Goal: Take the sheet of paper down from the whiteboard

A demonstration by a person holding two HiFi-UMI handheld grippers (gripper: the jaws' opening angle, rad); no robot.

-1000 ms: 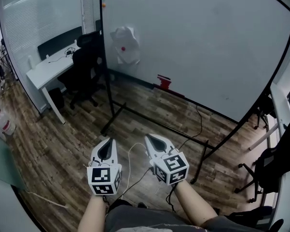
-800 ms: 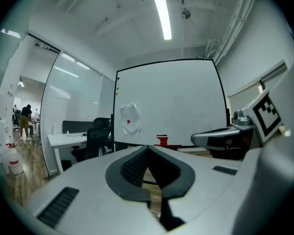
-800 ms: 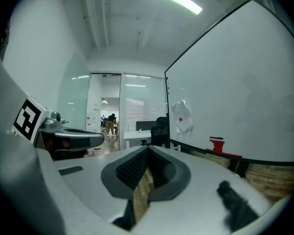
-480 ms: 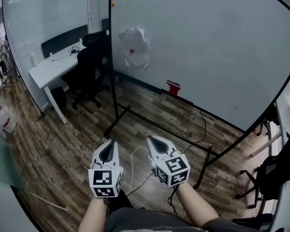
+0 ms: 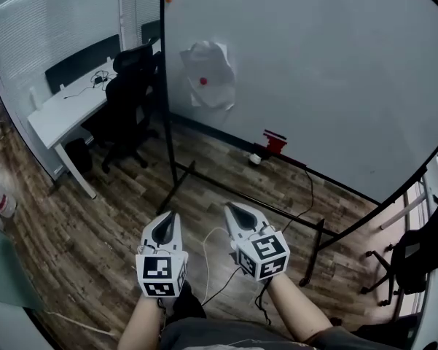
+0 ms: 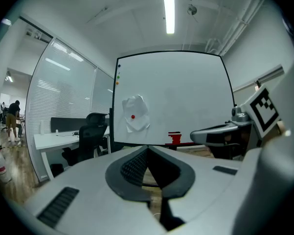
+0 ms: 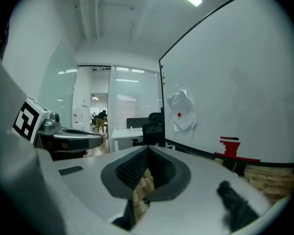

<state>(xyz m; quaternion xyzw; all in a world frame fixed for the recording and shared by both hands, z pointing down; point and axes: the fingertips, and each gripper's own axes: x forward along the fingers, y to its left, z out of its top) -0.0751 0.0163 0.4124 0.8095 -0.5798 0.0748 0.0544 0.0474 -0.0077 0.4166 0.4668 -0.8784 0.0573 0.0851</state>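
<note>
Now, sheet of paper [image 5: 208,74]: up on the whiteboard [image 5: 328,57], close to its left edge, pinned through its middle by a red magnet [image 5: 202,81].
Direction from the fingers [image 6: 132,169]: ahead and above, well apart, and nothing is touching it yet.
Left gripper [image 5: 167,216]: the paper sits almost dead ahead of it, just over the tips.
Right gripper [image 5: 231,208]: here the paper lies off to the right of where it points.
Nearer hand: little in it, I'd say, though the left looks the more squarely aimed.
Long axis: up and down the board, taller than wide.
Paper: white, crumpled and creased, its edges lifting off the surface.
Board: smooth, glossy, with a thin black frame on a floor stand.
Left fingers: pressed together at the tips, with nothing between them.
Right fingers [image 7: 132,170]: likewise closed to a point and empty, with only wooden floor [image 5: 95,224] showing behind.
Finger build: dark knurled pads in pale grey shells, tapering forward.
</note>
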